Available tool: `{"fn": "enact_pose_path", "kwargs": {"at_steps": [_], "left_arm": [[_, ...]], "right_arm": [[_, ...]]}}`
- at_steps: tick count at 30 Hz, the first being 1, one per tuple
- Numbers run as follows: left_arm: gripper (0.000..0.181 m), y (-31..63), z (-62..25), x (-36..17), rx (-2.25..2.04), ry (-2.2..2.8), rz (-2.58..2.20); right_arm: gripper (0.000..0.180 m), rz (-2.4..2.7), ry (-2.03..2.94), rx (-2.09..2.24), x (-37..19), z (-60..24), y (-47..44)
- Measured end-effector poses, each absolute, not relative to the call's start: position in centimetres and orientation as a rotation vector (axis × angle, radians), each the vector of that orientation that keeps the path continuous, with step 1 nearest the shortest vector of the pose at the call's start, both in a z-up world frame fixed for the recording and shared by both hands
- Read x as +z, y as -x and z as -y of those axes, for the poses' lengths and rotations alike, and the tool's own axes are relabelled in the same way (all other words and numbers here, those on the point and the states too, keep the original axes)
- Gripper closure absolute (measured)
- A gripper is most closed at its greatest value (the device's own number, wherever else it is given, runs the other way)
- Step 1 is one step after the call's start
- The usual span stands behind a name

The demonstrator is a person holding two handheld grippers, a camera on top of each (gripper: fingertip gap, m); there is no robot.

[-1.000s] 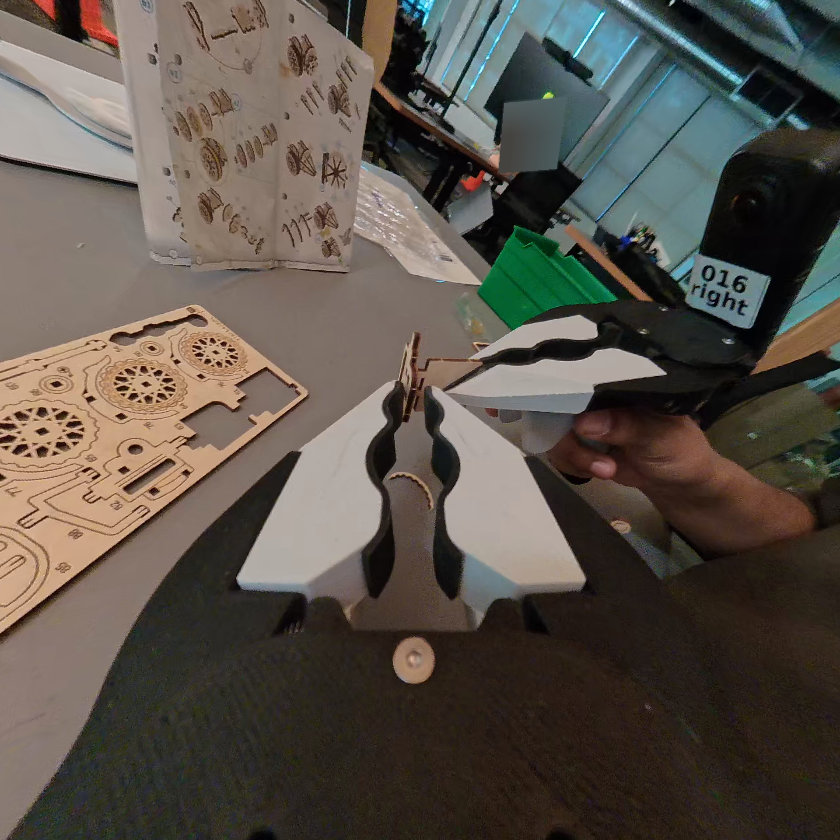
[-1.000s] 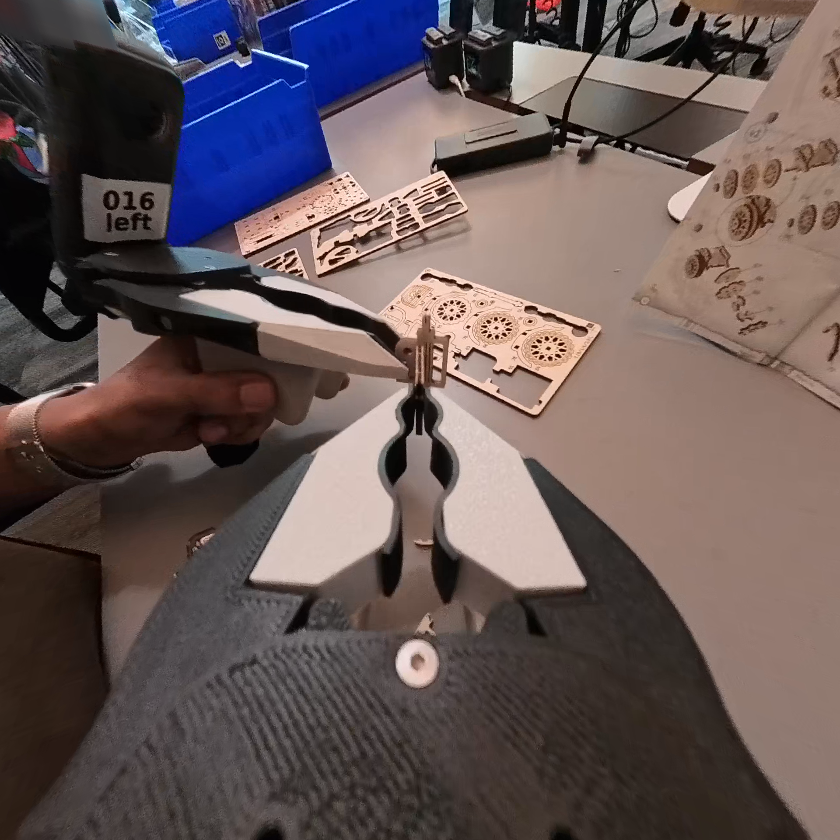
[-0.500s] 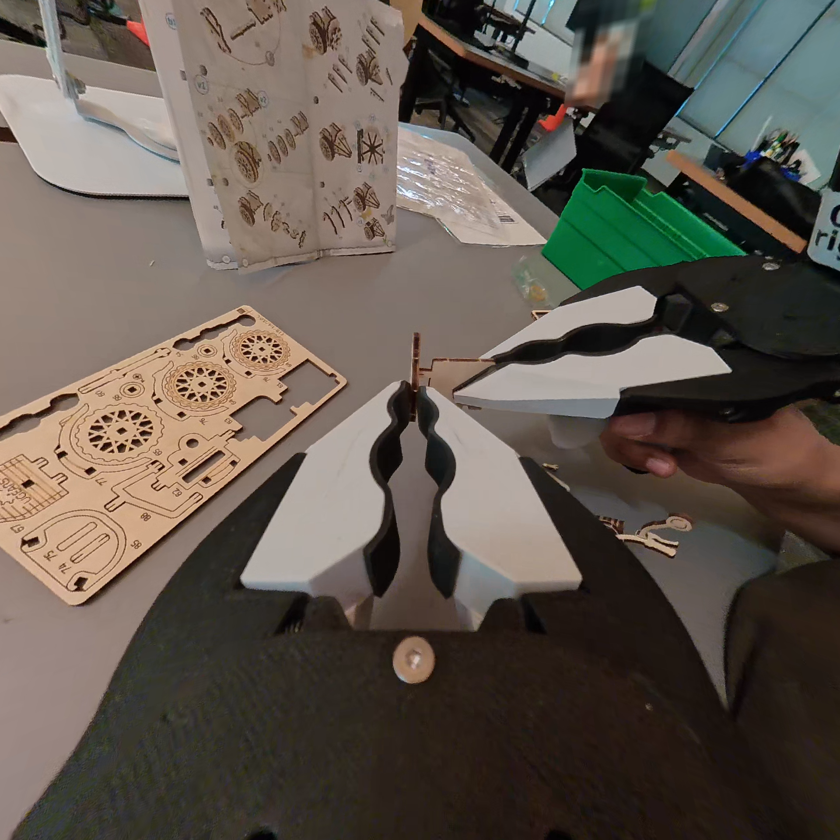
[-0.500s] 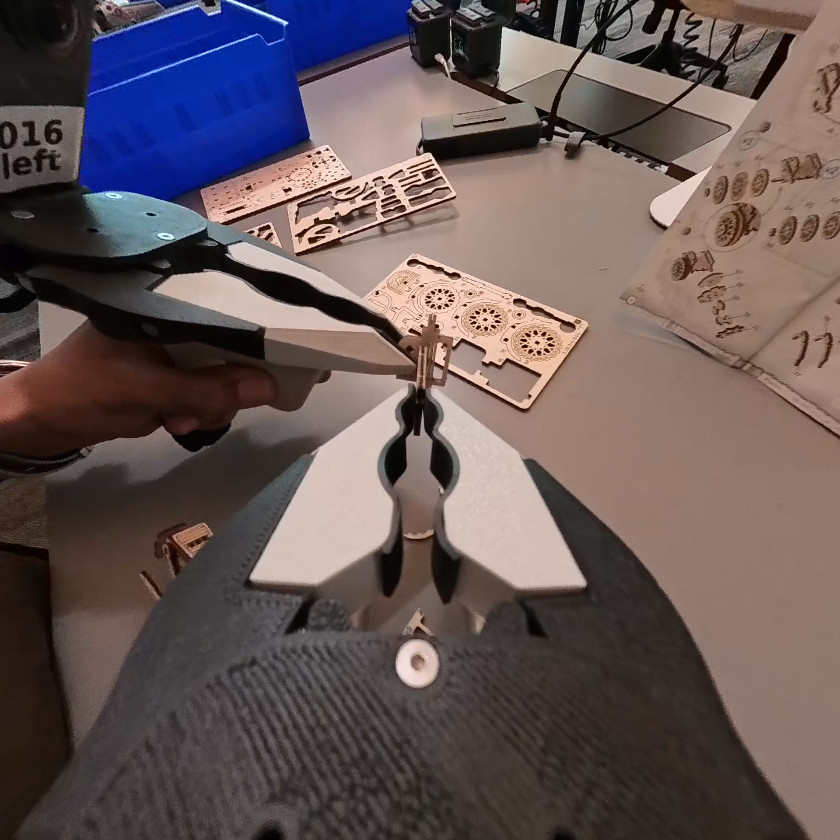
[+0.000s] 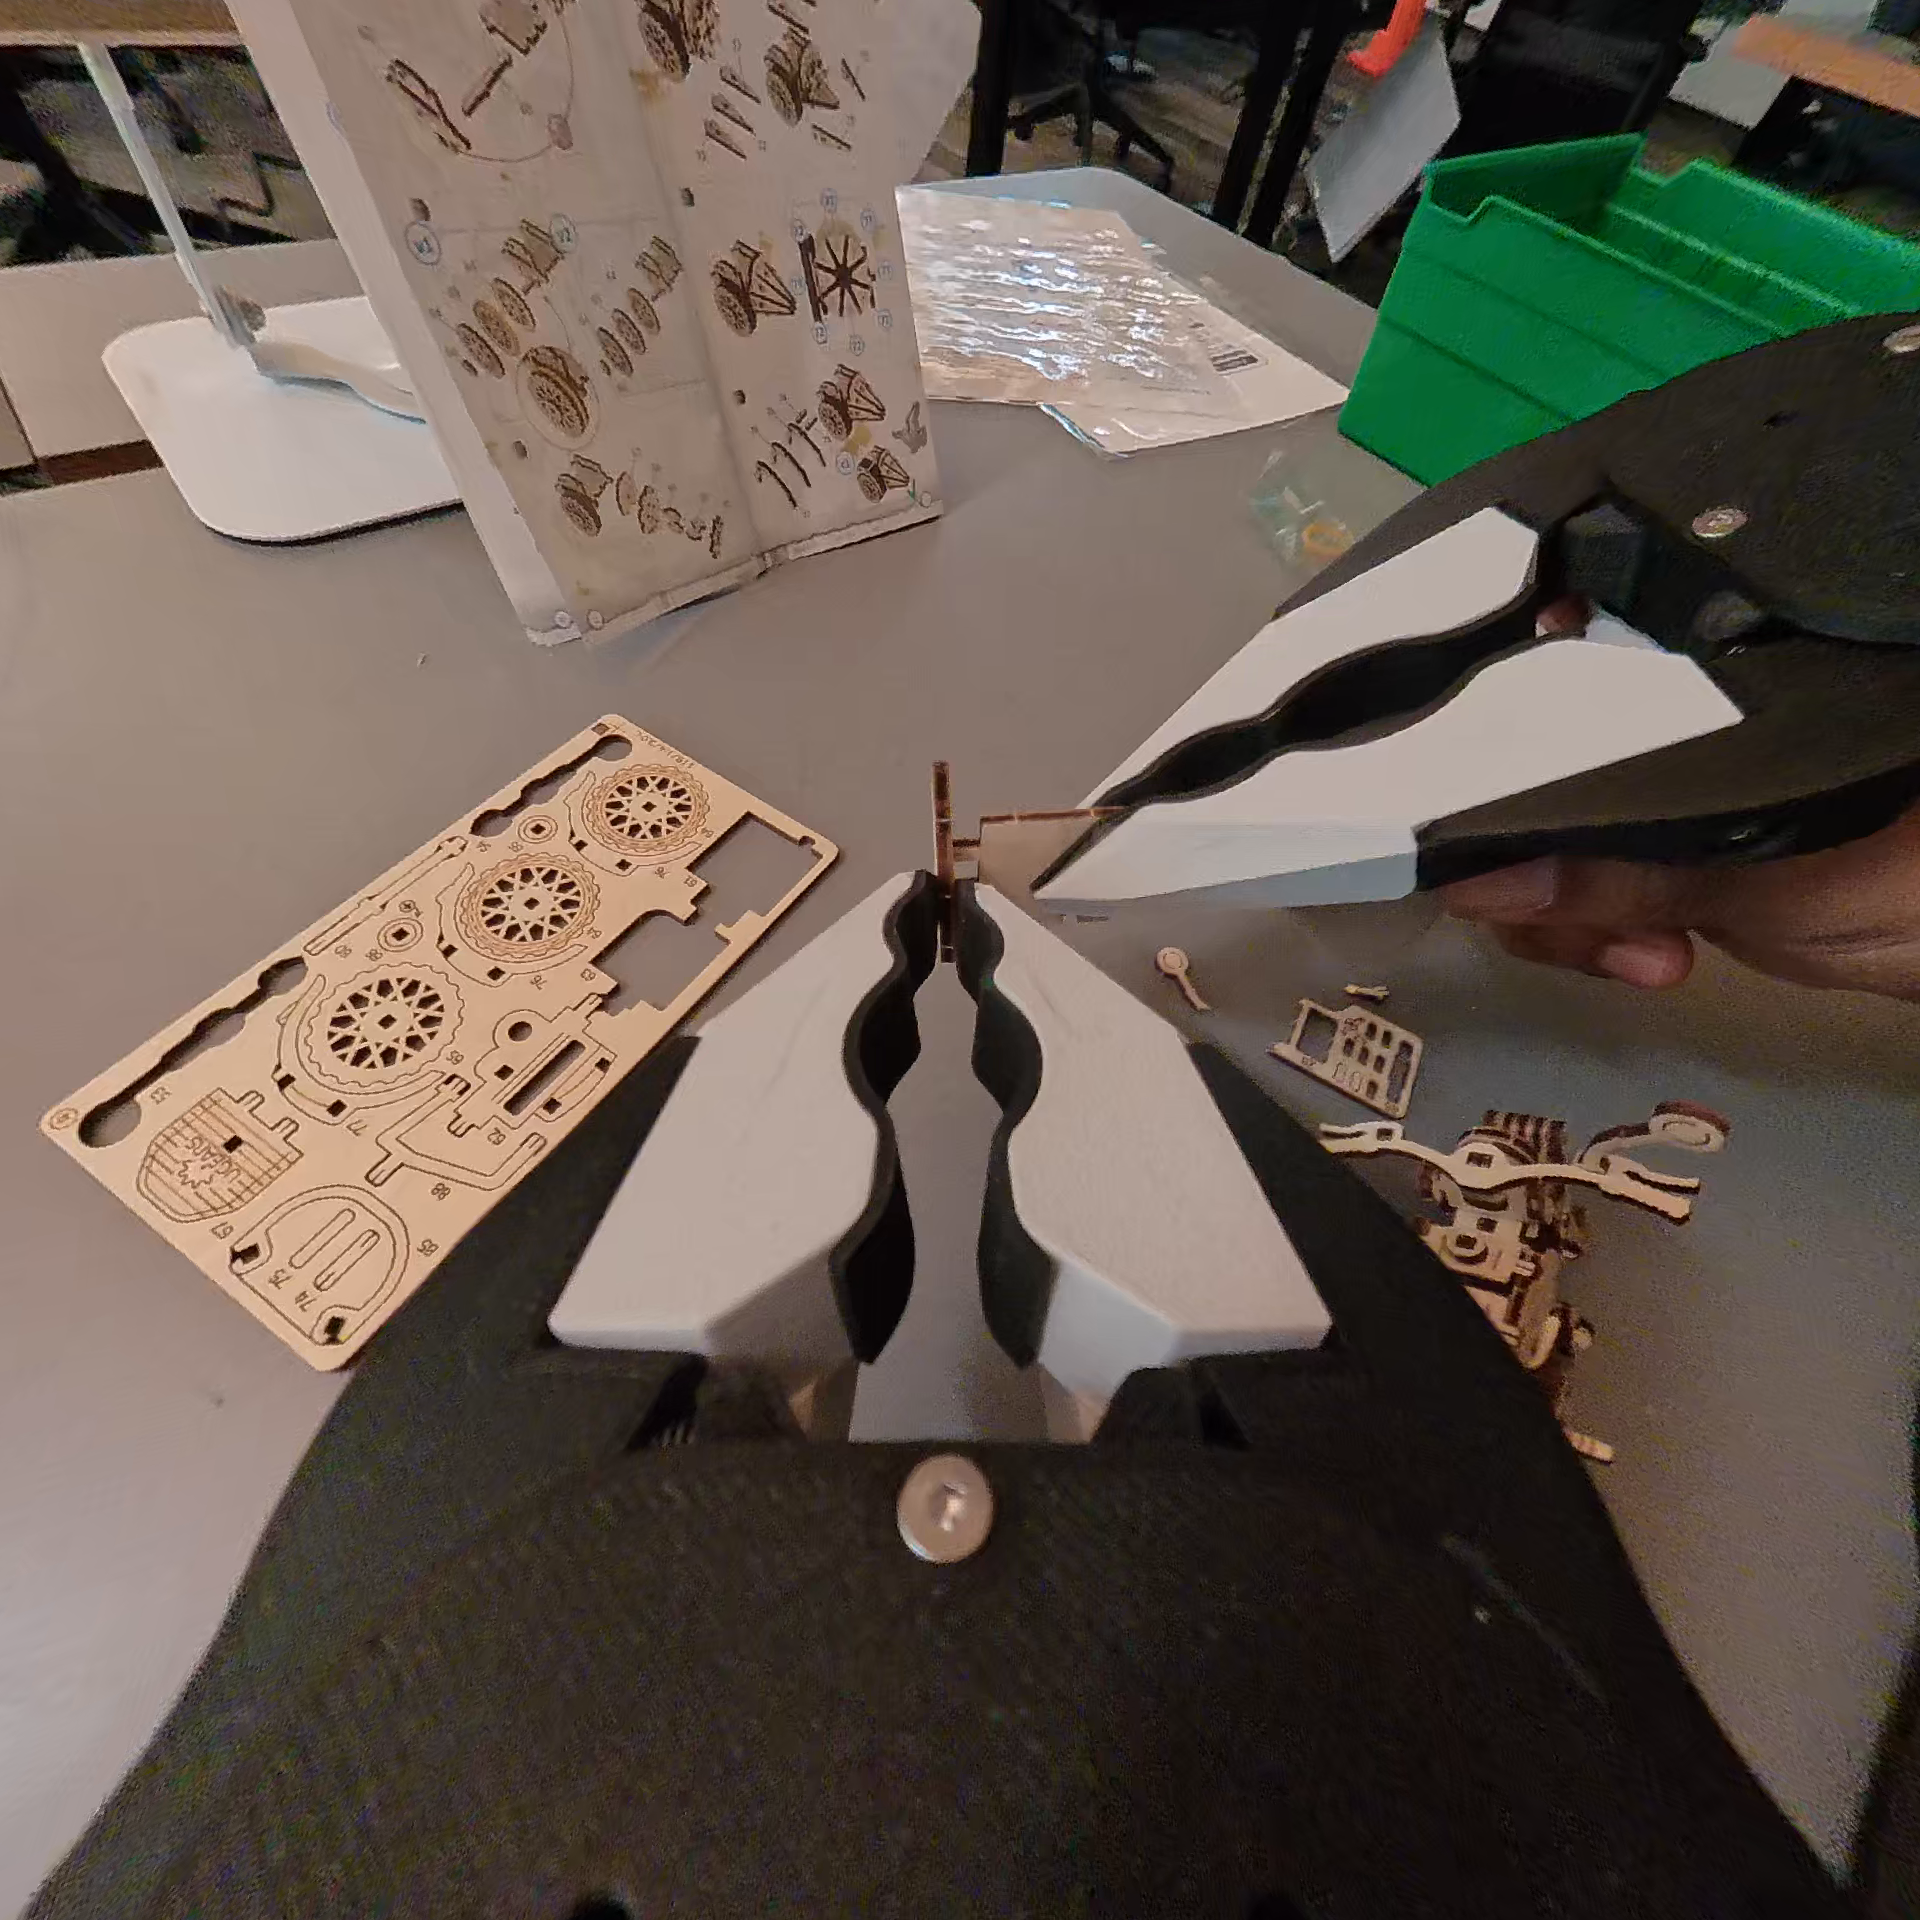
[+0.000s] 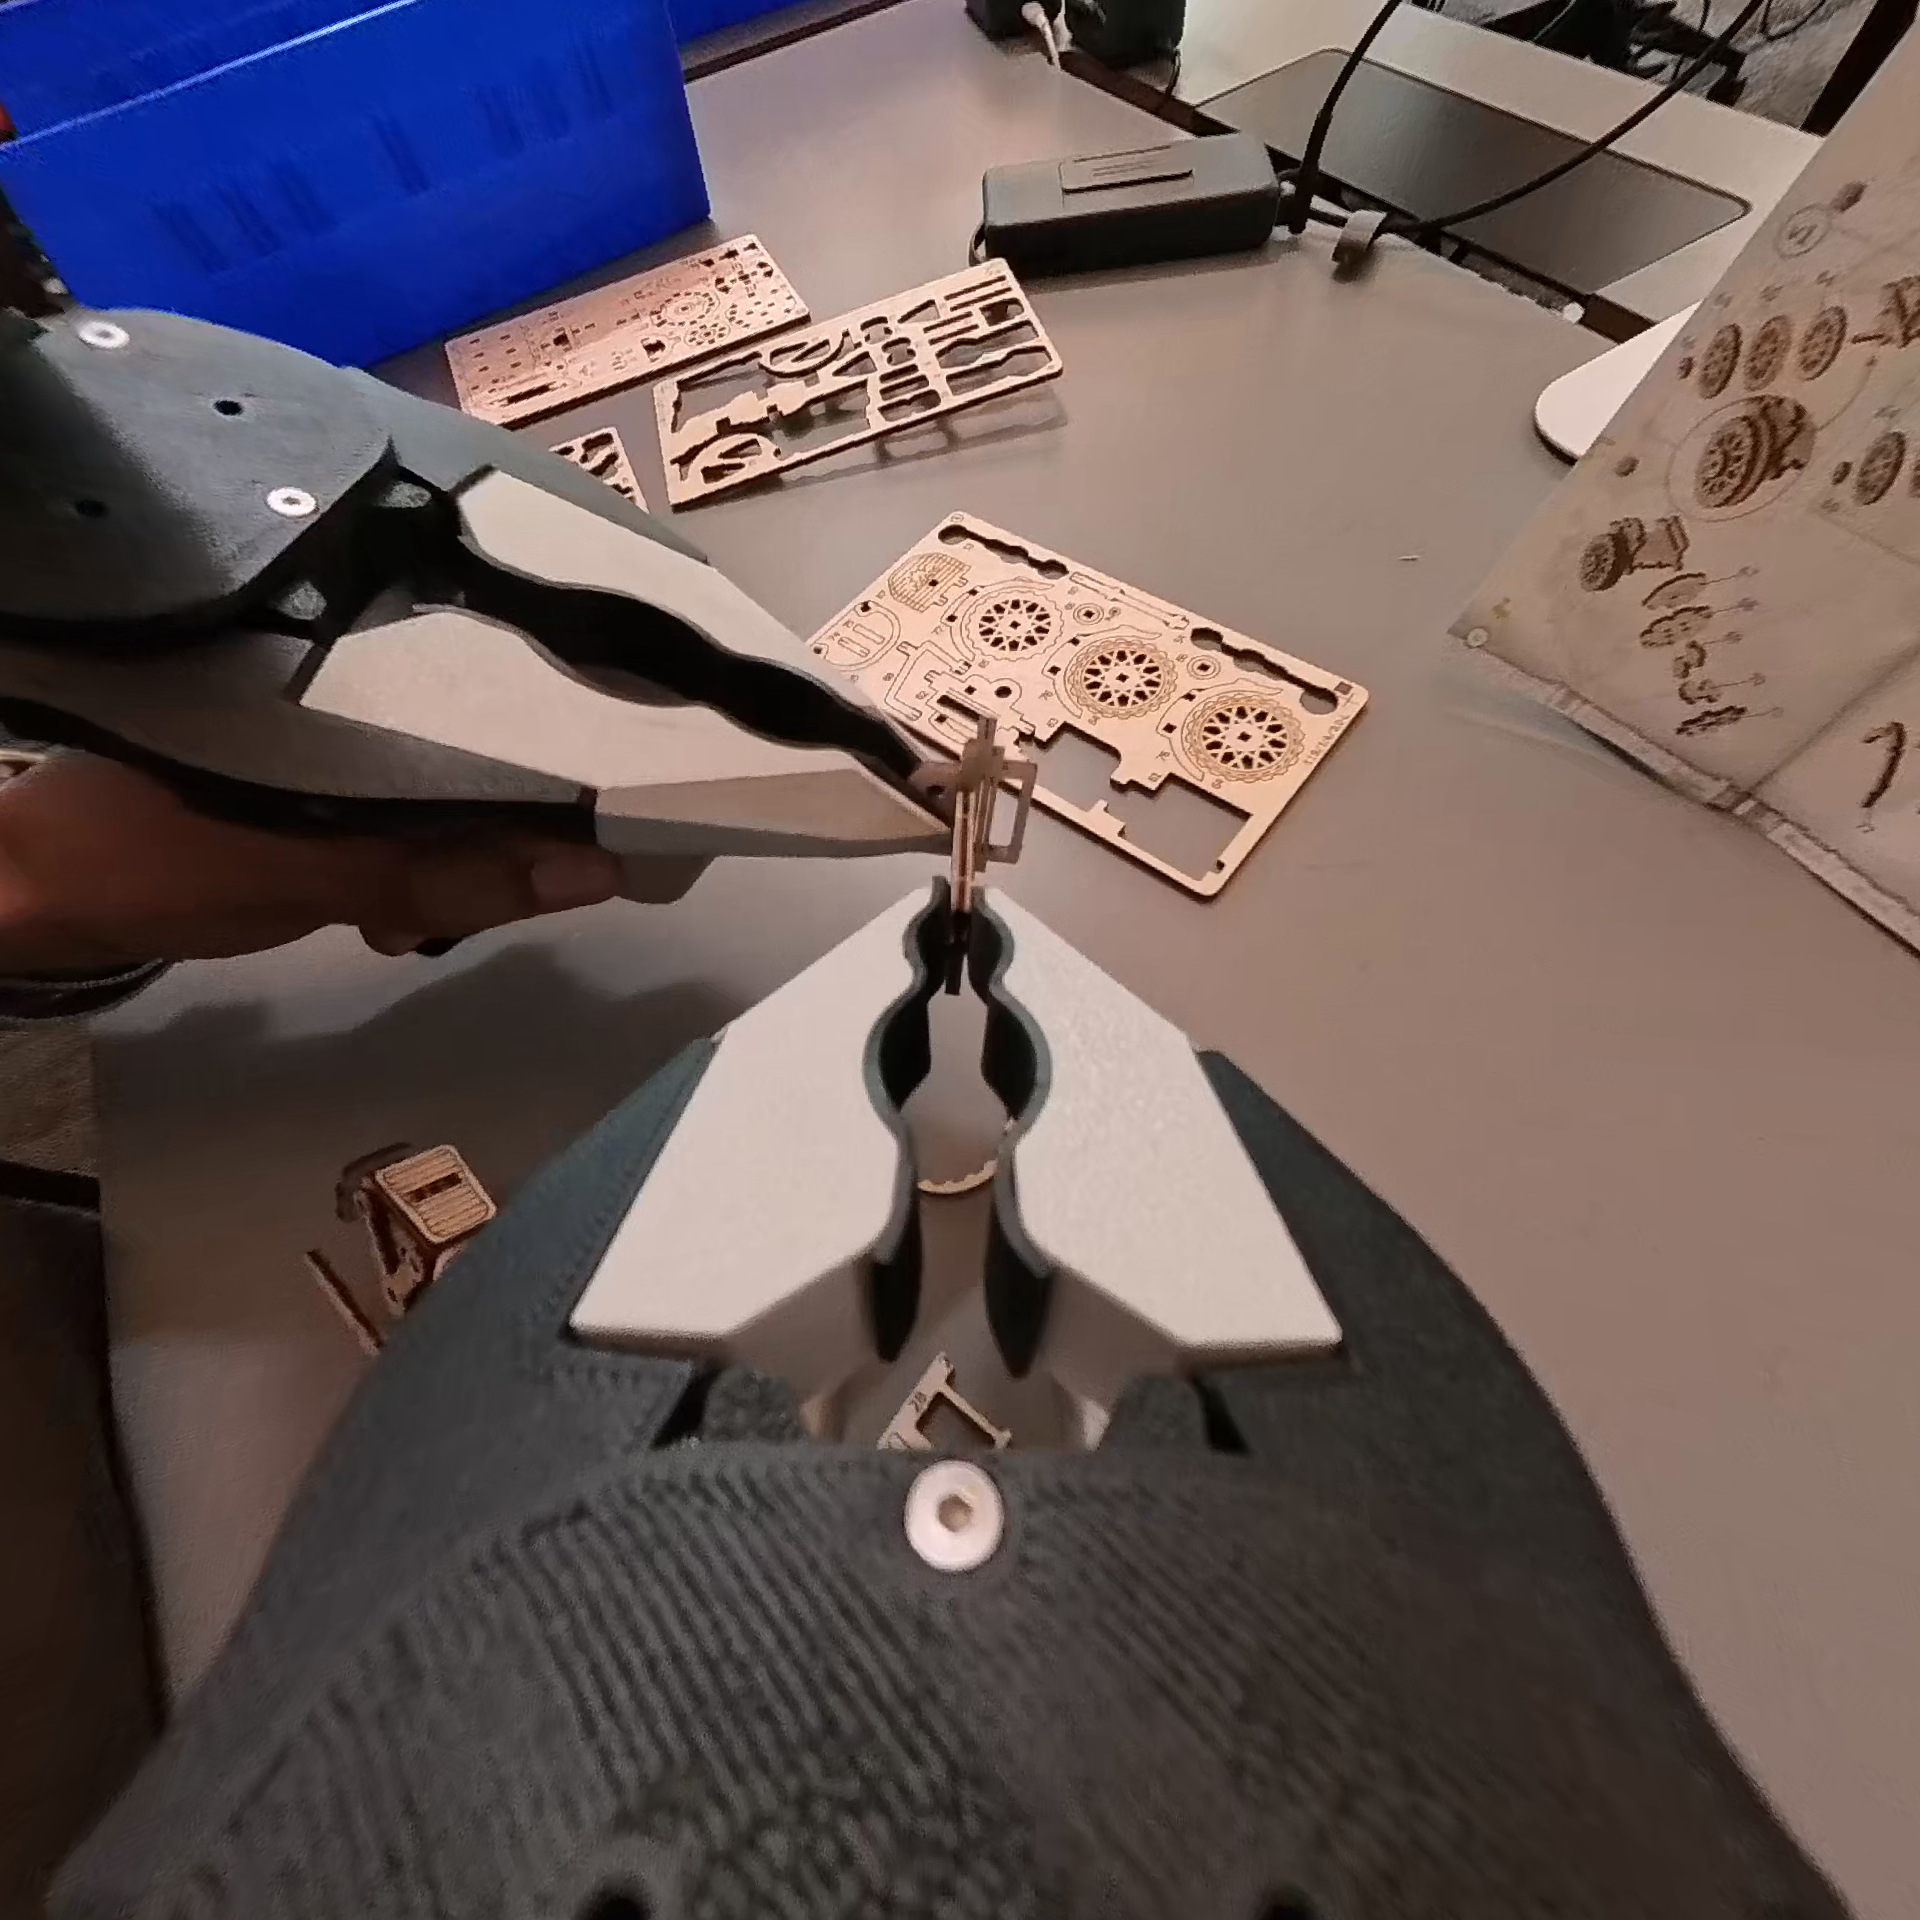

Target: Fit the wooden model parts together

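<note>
Two grippers met tip to tip above the grey table (image 5: 260, 727), each pinching one small wooden part. The left gripper (image 5: 943, 902) had its fingers closed on a thin upright piece (image 5: 941, 831), seen edge-on, and the right gripper (image 5: 1070, 852) came in from the side with its fingers clamped on a flat piece (image 5: 1023, 844) that touched the upright one at a right angle. From the right wrist view, the right gripper (image 6: 961, 914) held its part edge-on from below while the left gripper (image 6: 930, 800) nipped the crossing part, the two joined into a small cross (image 6: 982, 800) held clear of the table. Below them lay a cut wooden sheet (image 5: 436, 1029) with wheel patterns, and two more sheets (image 6: 748, 353) sat farther back near a blue bin (image 6: 343, 177). A part-built wooden model (image 5: 1507, 1216) and loose bits (image 5: 1351, 1049) rested by the right hand (image 5: 1621, 925). An instruction sheet (image 5: 644, 291) stood upright behind, with a green bin (image 5: 1621, 281) off to the side.
</note>
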State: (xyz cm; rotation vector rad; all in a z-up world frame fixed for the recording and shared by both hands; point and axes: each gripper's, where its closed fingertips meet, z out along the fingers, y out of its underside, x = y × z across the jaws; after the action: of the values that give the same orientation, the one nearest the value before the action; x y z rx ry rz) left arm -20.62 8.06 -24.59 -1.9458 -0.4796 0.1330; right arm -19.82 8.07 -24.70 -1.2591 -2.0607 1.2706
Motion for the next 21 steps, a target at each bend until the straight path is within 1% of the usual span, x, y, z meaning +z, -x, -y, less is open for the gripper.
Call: {"fn": "enact_pose_path", "kwargs": {"at_steps": [4, 8, 9, 11, 14, 21], "left_arm": [[0.179, 20.6, -8.1, -24.7, 0.165, 1.963, 0.452], [0.178, 20.9, -8.1, -24.0, 0.081, 1.899, 0.488], [0.174, 20.8, -8.2, -23.6, 0.064, 1.87, 0.488], [0.147, 20.4, -8.4, -23.0, 0.035, 1.832, 0.475], [0.131, 20.3, -8.3, -23.1, 0.097, 1.852, 0.409], [0.13, 19.2, -8.8, -22.4, 0.239, 1.828, 0.261]], "right_arm": [[0.177, 2.068, 1.282, 1.276, -25.2, -8.0, 19.8], [0.177, 2.028, 1.31, 1.366, -24.7, -8.0, 20.1], [0.177, 2.004, 1.327, 1.414, -24.5, -8.0, 20.2], [0.177, 1.974, 1.388, 1.506, -24.5, -8.1, 20.3], [0.177, 1.907, 1.509, 1.686, -24.4, -8.3, 20.3], [0.177, 1.752, 1.693, 2.114, -22.0, -7.7, 19.8]]}}
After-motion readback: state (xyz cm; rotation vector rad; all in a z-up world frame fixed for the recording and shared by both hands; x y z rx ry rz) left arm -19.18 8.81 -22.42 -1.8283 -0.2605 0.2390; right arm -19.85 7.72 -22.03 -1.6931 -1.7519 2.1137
